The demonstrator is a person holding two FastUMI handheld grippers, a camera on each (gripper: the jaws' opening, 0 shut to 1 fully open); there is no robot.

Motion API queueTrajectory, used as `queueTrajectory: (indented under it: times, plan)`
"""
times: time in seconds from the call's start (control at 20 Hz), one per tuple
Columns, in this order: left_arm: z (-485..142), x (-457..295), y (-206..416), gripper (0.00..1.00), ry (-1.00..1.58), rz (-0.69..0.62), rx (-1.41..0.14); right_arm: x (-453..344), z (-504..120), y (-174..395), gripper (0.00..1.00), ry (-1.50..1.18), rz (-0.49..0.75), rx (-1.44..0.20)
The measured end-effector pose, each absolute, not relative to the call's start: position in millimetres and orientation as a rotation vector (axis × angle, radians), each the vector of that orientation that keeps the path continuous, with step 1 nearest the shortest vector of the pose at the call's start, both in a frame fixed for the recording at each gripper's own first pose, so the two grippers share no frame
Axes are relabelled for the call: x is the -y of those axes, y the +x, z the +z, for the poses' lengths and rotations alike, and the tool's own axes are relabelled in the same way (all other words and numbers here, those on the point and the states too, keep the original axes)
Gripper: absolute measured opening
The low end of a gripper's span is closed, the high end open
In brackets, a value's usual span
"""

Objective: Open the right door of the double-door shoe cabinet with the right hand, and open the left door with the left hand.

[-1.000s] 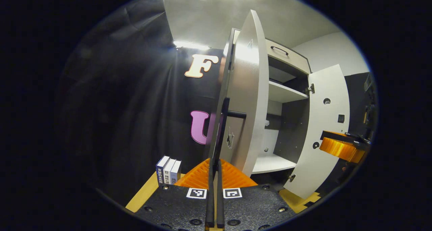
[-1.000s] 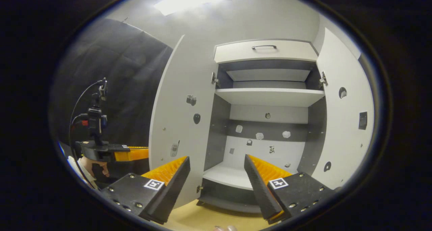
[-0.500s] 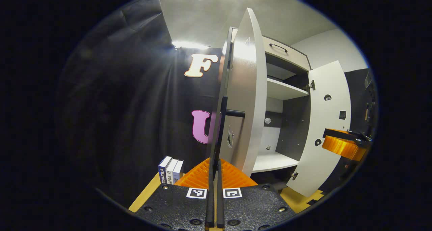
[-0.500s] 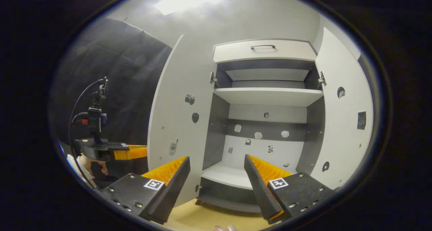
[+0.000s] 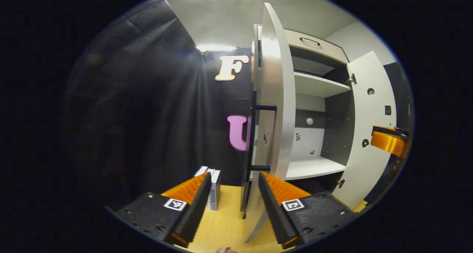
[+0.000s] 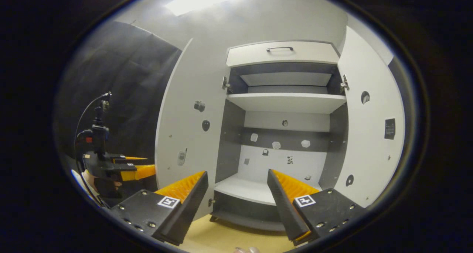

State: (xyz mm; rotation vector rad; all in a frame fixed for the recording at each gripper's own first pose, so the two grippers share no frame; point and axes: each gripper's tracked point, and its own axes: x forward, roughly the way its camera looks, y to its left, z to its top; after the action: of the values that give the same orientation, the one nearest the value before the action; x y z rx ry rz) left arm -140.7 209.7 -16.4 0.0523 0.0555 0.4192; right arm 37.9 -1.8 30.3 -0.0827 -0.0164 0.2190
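We see the tall white double-door shoe cabinet (image 6: 284, 134) at frame centre in the right gripper view, both doors swung wide: its white left door (image 6: 188, 134) at centre-left, its white right door (image 6: 369, 134) at right. Pale shelves and dark side panels stand exposed inside.

Two handheld grippers: the left gripper (image 5: 231, 203) and right gripper (image 6: 236, 201) each have black textured plates with round screws and one square black-and-white marker per plate. A black cable (image 6: 82, 116) loops above the left one.
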Motion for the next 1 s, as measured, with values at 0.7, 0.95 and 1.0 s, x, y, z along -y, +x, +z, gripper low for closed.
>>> queueTrajectory:
  times: [0.7,0.95,1.0]
  plan:
    - [15.4,-66.7,-138.9,0.93,0.176,0.355,-0.016,80.9,35.2,-16.1,0.97,-0.079,0.241,0.004]
    - [14.1,-4.1,-93.0,0.94,0.139,0.204,0.006,115.9,31.7,-29.4,0.97,-0.07,0.168,-0.015]
    - [12.1,4.5,-84.0,0.94,0.13,0.187,0.007,124.1,31.3,-29.5,0.97,-0.076,0.141,-0.022]
